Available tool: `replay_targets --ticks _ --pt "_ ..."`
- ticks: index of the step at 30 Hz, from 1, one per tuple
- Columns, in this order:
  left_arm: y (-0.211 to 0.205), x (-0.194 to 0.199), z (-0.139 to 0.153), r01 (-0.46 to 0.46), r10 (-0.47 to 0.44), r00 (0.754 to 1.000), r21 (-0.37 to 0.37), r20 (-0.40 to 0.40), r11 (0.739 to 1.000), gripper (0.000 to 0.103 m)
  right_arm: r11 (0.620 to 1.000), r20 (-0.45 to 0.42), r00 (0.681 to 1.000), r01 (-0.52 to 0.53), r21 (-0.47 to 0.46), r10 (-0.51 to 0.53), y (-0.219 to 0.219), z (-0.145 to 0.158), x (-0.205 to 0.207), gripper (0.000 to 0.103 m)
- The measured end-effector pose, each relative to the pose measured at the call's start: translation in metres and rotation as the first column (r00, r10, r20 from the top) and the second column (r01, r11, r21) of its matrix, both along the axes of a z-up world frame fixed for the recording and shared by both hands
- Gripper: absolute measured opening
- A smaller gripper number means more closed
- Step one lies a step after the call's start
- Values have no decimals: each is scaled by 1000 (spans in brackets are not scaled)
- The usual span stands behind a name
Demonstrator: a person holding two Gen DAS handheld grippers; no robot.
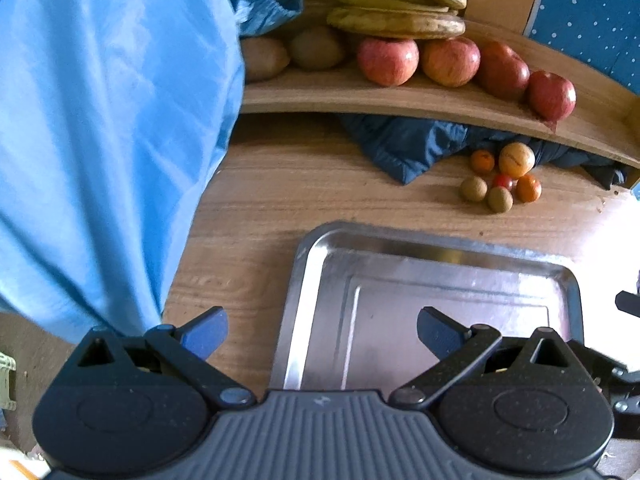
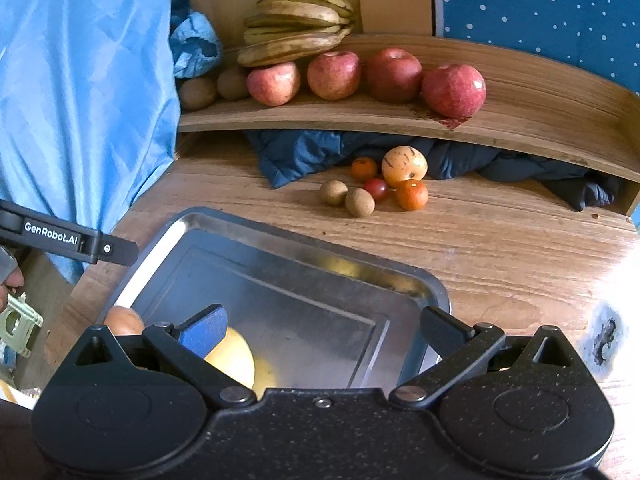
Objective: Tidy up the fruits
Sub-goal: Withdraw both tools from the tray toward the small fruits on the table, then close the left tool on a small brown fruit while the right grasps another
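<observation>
the small fruits lie in a cluster on the table, above the tray in the frame centre. we count six: two kiwis, two oranges, one tomato, one pale apple. our right gripper looks nearer, wide and empty; our left gripper is also wide. four apples sit on the shelf.
</observation>
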State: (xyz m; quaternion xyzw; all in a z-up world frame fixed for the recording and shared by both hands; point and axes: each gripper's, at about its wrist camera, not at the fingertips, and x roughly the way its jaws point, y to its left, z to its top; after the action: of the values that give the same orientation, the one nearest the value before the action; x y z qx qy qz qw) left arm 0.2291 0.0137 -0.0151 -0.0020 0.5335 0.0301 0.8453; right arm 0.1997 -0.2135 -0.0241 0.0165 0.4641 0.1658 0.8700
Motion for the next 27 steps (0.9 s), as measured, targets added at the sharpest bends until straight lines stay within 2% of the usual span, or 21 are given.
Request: replay_targets --ticks 17,27 --pt "-13 50 -9 54 -54 999 -48 3 997 102 997 -11 997 73 -29 -73 2 -10 18 102" --pt "-17 86 -24 82 -83 996 -79 -11 993 102 992 -7 994 113 -59 -113 4 -17 37 102"
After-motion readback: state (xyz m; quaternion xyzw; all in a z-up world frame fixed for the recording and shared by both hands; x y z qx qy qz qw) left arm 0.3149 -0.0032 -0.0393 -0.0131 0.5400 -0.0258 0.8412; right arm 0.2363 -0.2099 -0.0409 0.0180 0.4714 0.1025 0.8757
